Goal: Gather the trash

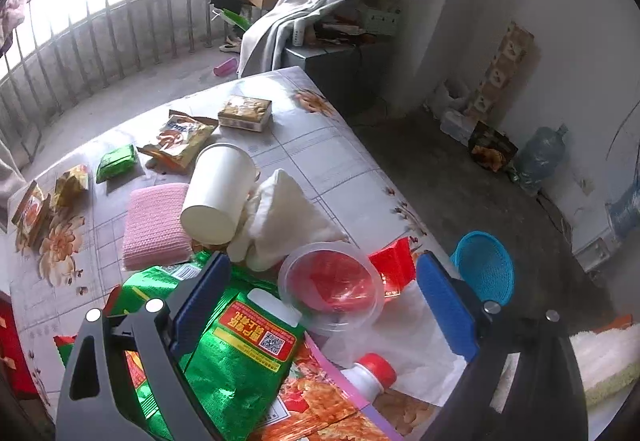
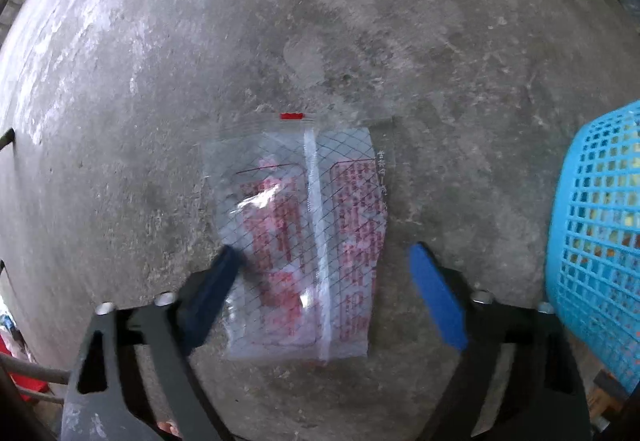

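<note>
Right gripper (image 2: 320,265) apparently astride wrapper (image 2: 304,241).

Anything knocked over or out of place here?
Yes. The white paper cup lies tipped on its side on the table, against a crumpled white cloth. A clear wrapper lies on the concrete floor, beside the blue basket.

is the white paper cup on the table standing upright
No, the white paper cup lies tipped on its side on the table, leaning against a crumpled white cloth.
</note>
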Tool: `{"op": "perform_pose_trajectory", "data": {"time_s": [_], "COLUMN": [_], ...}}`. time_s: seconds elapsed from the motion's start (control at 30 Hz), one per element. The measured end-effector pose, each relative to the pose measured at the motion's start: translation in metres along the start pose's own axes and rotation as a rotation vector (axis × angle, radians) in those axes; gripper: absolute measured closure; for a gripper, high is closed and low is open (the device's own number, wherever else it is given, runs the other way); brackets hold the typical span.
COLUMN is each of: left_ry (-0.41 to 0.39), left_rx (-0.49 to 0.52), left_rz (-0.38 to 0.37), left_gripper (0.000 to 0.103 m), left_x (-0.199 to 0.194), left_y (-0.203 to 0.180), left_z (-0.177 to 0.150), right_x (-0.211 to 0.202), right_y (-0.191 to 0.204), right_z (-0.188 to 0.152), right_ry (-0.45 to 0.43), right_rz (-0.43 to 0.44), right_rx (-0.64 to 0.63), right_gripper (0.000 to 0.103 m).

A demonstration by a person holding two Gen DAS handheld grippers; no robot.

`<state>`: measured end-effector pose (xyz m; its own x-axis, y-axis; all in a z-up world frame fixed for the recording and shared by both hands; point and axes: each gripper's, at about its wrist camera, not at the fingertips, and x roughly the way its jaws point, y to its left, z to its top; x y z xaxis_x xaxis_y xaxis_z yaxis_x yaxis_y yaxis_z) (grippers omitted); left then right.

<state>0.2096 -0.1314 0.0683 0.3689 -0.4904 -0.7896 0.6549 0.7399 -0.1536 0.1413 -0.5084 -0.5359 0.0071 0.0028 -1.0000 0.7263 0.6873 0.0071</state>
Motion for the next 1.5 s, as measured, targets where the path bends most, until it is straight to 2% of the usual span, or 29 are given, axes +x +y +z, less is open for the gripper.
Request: {"op": "perform_pose_trajectory", "data": {"time_s": [0.03, 0.07, 0.1, 0.13, 0.2, 0.47, 0.5, 0.57, 0.6, 0.63, 0.67, 0.73, 0.8, 0.93, 1.1, 1.2, 1.33, 1.4, 1.5], "left_ry": [-0.009, -0.013, -0.019, -0.029, -0.040, -0.100, -0.106, -0.114, -0.117, -0.119, -0.117, -0.109, -0.100, -0.091, -0.076, -0.068, -0.051, -0.045, -0.046], "left_rx": [-0.006, -0.008, -0.010, -0.014, -0.020, -0.028, -0.029, -0.029, -0.028, -0.029, -0.031, -0.047, -0.071, -0.126, -0.182, -0.201, -0.223, -0.230, -0.240], "left_rz": [-0.001, 0.000, 0.001, -0.002, -0.008, -0.007, -0.007, 0.004, 0.010, 0.024, 0.035, 0.057, 0.070, 0.083, 0.097, 0.114, 0.125, 0.131, 0.141], "left_gripper": [0.011, 0.011, 0.011, 0.011, 0.011, 0.011, 0.011, 0.011, 0.011, 0.011, 0.011, 0.011, 0.011, 0.011, 0.011, 0.011, 0.011, 0.011, 0.011], "left_x": [-0.003, -0.005, -0.007, -0.011, -0.016, -0.041, -0.043, -0.048, -0.049, -0.050, -0.050, -0.048, -0.045, -0.040, -0.034, -0.029, -0.022, -0.021, -0.022], "left_y": [0.002, 0.002, 0.003, 0.004, 0.005, 0.004, 0.005, 0.007, 0.009, 0.010, 0.011, 0.016, 0.023, 0.034, 0.046, 0.053, 0.060, 0.064, 0.067], "left_z": [-0.001, -0.001, -0.002, -0.003, -0.004, -0.016, -0.018, -0.022, -0.024, -0.025, -0.025, -0.026, -0.024, -0.021, -0.016, -0.014, -0.018, -0.020, -0.021], "right_x": [-0.003, -0.006, -0.007, -0.008, -0.011, -0.067, -0.070, -0.076, -0.077, -0.084, -0.088, -0.091, -0.072, -0.051, -0.031, -0.022, -0.004, 0.003, 0.008], "right_y": [-0.002, -0.006, -0.009, -0.015, -0.025, -0.050, -0.052, -0.053, -0.052, -0.047, -0.029, -0.005, 0.020, 0.058, 0.082, 0.096, 0.125, 0.139, 0.156], "right_z": [-0.004, -0.004, -0.003, -0.002, -0.001, -0.007, -0.006, -0.004, -0.004, -0.006, -0.007, -0.006, -0.005, 0.003, 0.011, 0.015, 0.019, 0.021, 0.022], "right_ry": [-0.005, -0.001, 0.007, 0.029, 0.041, -0.070, -0.068, -0.072, -0.078, -0.088, -0.107, -0.112, -0.070, -0.078, -0.069, -0.081, -0.068, -0.069, -0.097], "right_rz": [0.001, -0.001, 0.001, 0.018, 0.021, 0.089, 0.110, 0.137, 0.147, 0.143, 0.129, 0.154, 0.165, 0.125, 0.128, 0.076, 0.055, 0.002, -0.021], "right_rx": [0.007, 0.014, 0.019, 0.030, 0.036, -0.030, -0.027, -0.013, -0.012, -0.011, -0.009, -0.020, -0.042, -0.103, -0.015, -0.019, -0.015, -0.051, -0.082], "right_gripper": [0.053, 0.063, 0.087, 0.103, 0.103, 0.103, 0.101, 0.082, 0.054, 0.030, 0.025, 0.023, 0.017, 0.013, 0.011, 0.011, 0.011, 0.007, 0.007]}}
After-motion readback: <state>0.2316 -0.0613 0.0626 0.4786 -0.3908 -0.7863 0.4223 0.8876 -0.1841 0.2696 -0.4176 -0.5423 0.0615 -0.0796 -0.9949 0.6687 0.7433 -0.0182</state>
